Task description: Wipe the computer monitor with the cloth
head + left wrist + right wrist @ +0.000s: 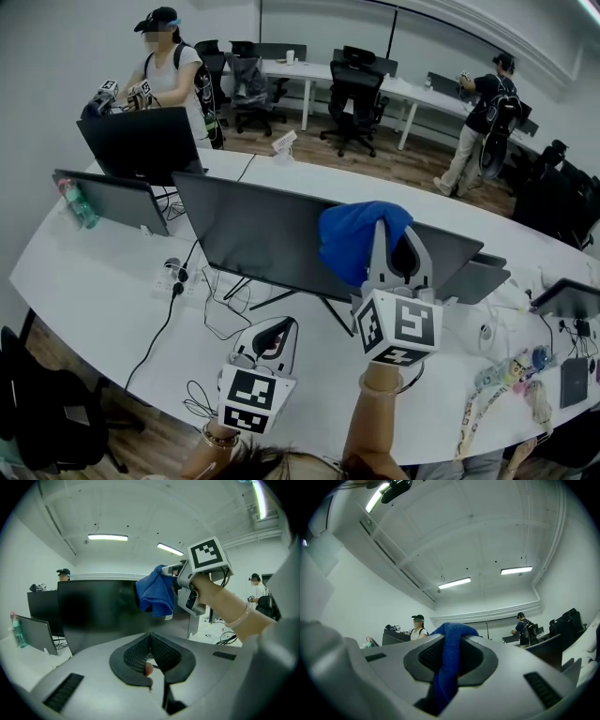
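The big dark monitor (262,234) stands across the middle of the white desk (94,281), screen towards me. My right gripper (395,246) is raised in front of the screen's upper right part and is shut on a blue cloth (361,236), which bunches over the monitor's top edge. In the right gripper view the cloth (449,667) is pinched between the jaws and hangs down. My left gripper (273,339) is lower, in front of the monitor's stand, shut with nothing in it. The left gripper view shows the monitor (98,609), the cloth (156,595) and the right gripper (185,585).
Another monitor (141,142) and a smaller screen (108,199) stand at the left, with a bottle (79,206) beside them. A power strip (172,277) and cables lie under the big monitor. Lanyards and small items (506,375) lie at the right. Two people stand behind.
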